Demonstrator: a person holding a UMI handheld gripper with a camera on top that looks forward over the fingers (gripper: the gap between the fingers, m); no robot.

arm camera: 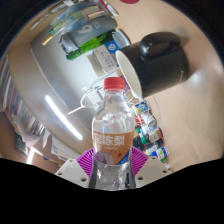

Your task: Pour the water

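Water bottle (112, 128) sitting right between the fingers (112, 166), pinched at its lower body by the purple pads (88, 158), both sides pressing on it as far as can be made out. Clear plastic, orange-ish label around the middle, red cap (115, 84) screwed on at the top, or at least looking that way. Long axis running straight away from the fingers, cap end farthest out, so basically upright relative to the grip. Black mug (152, 59) just beyond and a touch to the right of the cap, lying tipped in this view with its pale inside facing the bottle and the handle on the far side. Cap and mug rim close together, maybe overlapping in view, hard to call actual contact. Whole pour hinging on that line: bottle neck to mug mouth, needing a tilt forward and slightly right. Cap probably a problem first, though. Colourful small packets (150, 133) on the bench (45, 75) right of the bottle, green-and-white box (88, 38) farther off.
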